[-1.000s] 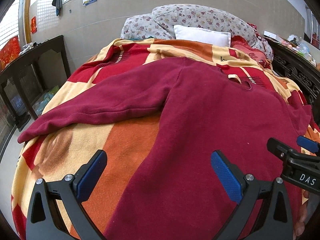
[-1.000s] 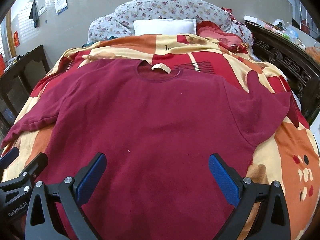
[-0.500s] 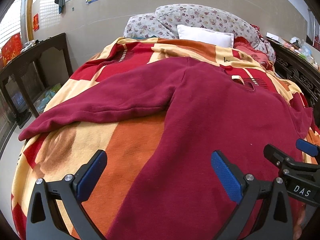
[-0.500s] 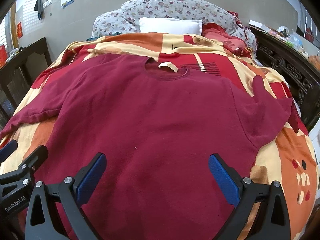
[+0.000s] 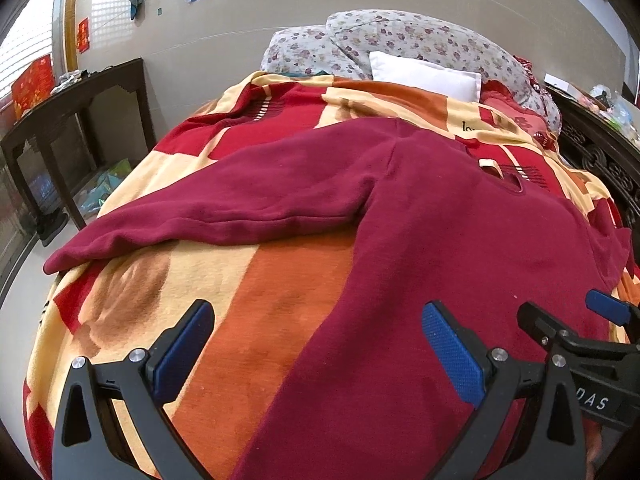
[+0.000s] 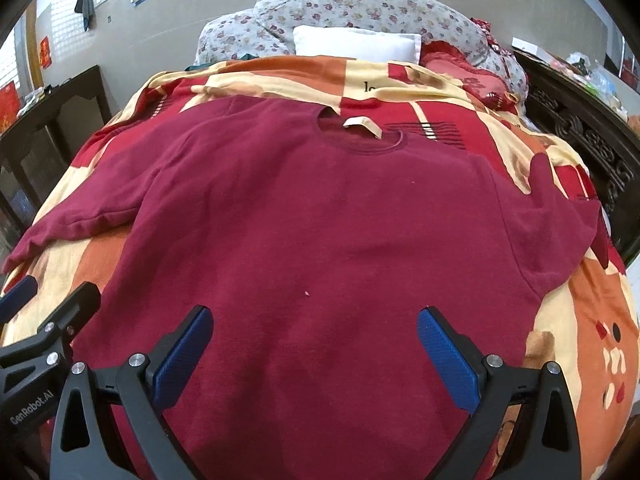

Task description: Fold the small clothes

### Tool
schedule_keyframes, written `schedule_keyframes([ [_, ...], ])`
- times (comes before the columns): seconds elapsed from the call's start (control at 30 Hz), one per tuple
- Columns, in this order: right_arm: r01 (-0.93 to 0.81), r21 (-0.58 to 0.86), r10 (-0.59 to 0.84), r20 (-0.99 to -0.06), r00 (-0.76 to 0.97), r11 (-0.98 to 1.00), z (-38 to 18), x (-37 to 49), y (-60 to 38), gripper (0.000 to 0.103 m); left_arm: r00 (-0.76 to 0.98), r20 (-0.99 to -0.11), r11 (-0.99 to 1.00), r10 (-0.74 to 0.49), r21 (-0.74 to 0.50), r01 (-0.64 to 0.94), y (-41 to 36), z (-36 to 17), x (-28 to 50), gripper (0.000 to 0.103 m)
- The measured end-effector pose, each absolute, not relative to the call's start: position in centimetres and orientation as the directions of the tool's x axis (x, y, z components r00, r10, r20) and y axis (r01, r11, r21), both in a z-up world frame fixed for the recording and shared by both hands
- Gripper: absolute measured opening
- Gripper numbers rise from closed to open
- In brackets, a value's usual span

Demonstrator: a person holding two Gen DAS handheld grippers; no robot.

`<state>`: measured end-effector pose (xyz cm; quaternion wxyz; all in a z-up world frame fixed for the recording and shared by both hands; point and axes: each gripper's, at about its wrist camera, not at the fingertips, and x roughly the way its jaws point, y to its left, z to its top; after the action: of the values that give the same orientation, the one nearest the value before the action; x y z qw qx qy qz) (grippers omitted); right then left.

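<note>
A dark red long-sleeved sweater (image 6: 320,232) lies spread flat on the bed, collar and beige label (image 6: 362,126) at the far end. Its left sleeve (image 5: 224,208) stretches out toward the bed's left edge; its right sleeve (image 6: 560,224) is bunched at the right edge. My left gripper (image 5: 316,344) is open and empty over the sweater's lower left side edge. My right gripper (image 6: 314,344) is open and empty above the sweater's lower middle. Each gripper shows in the other's view: the right one (image 5: 572,320) and the left one (image 6: 52,296).
The sweater lies on a red, orange and cream blanket (image 5: 200,280). Floral bedding (image 6: 360,12) and a white pillow (image 6: 356,44) sit at the head. A dark wooden table (image 5: 60,128) stands left of the bed; a carved dark frame (image 6: 580,136) runs along the right.
Both grippers have drifted slightly forward and left over the sweater, still open. The sweater has not moved.
</note>
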<state>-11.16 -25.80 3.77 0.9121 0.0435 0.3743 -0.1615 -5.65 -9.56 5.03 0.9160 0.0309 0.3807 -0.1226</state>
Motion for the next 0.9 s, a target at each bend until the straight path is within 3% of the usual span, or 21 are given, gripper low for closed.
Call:
schedule_keyframes([
  [0.53, 0.311, -0.022, -0.233, -0.714, 0.66, 0.95, 3.0, -10.8, -25.7, 0.103, 0.67, -0.716, 0.975, -0.198, -0.076, 0.207, -6.7, 5.0, -5.0, 0.103],
  [0.9, 0.272, 0.028, -0.163, -0.74, 0.652, 0.962, 2.2, -10.3, -25.5, 0.103, 0.669, -0.726, 0.937, -0.157, -0.324, -0.132, 6.2, 4.3, 1.3, 0.103],
])
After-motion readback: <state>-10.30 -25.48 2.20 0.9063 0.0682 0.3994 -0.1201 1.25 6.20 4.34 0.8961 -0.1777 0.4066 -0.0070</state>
